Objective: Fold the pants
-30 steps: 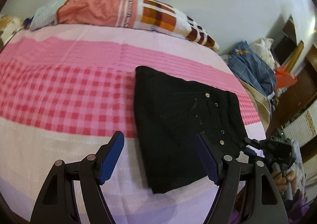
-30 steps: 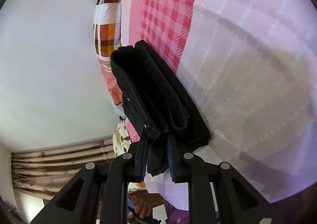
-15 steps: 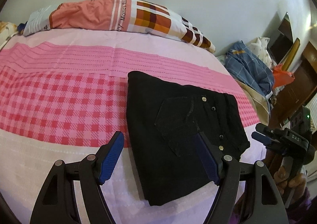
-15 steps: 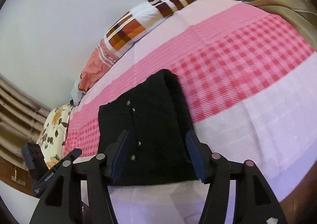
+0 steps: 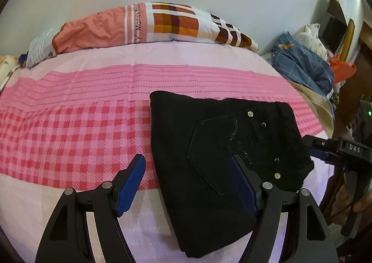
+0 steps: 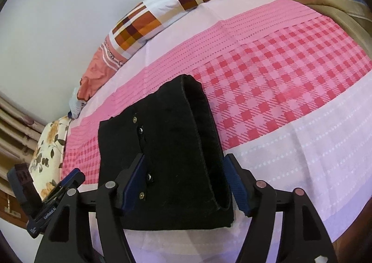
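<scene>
The black pants (image 5: 216, 153) lie folded into a compact stack on the pink bed sheet (image 5: 69, 123), back pocket and metal rivets facing up. They also show in the right wrist view (image 6: 167, 151), with the rolled fold edge on their right side. My left gripper (image 5: 188, 184) is open and empty, held above the stack's near left edge. My right gripper (image 6: 184, 184) is open and empty, its jaws wide apart above the stack's near end. The right gripper also shows in the left wrist view (image 5: 330, 149), beside the stack's right edge.
A checked orange and white pillow (image 5: 151, 26) lies along the wall at the head of the bed. A pile of blue checked cloth (image 5: 302, 65) sits beyond the bed's right side. A floral pillow (image 6: 48, 146) lies at the left. The bed edge runs close below both grippers.
My right gripper has let go of the folded pants, opened and drawn back from them. The pants now lie flat on the bed. My left gripper stayed open and shifted slightly.
</scene>
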`<action>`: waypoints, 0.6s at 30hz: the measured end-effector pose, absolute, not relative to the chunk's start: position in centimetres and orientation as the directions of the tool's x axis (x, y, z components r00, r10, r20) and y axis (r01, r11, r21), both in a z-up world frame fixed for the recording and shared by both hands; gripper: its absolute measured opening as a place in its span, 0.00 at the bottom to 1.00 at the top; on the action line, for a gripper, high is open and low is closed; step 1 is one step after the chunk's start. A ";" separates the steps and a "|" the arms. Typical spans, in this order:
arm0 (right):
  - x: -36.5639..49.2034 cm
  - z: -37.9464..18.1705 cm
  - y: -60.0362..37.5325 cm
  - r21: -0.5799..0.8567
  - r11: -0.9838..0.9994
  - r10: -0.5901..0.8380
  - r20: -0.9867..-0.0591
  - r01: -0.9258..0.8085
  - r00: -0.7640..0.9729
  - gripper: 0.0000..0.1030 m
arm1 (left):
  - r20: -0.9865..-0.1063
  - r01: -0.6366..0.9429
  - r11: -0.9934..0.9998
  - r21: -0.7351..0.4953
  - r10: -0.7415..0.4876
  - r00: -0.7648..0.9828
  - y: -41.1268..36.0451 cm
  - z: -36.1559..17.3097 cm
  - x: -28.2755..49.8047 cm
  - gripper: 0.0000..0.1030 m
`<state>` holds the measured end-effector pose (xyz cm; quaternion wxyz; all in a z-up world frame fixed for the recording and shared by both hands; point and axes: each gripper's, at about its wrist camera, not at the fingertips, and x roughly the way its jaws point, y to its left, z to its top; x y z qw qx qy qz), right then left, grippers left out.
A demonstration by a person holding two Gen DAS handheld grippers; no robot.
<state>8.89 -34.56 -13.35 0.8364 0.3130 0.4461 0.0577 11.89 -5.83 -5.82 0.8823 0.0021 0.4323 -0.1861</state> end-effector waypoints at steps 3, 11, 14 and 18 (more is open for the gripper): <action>9.2 -13.9 -34.4 0.576 0.796 0.382 -0.716 0.186 0.584 0.63 | -0.771 0.332 0.934 -0.134 -0.309 0.557 -6.1 -6.0 12.1 0.72; 10.1 -15.2 -33.9 0.552 0.810 0.373 -0.746 0.198 0.552 0.63 | -0.793 0.323 0.941 -0.103 -0.273 0.544 -6.4 -6.9 13.0 0.72; 10.2 -15.5 -33.6 0.533 0.824 0.359 -0.755 0.193 0.549 0.63 | -0.803 0.319 0.944 -0.087 -0.256 0.539 -6.5 -7.3 13.4 0.72; 10.7 -15.9 -33.4 0.512 0.841 0.352 -0.762 0.173 0.543 0.63 | -0.816 0.319 0.945 -0.073 -0.241 0.525 -6.7 -8.0 13.9 0.72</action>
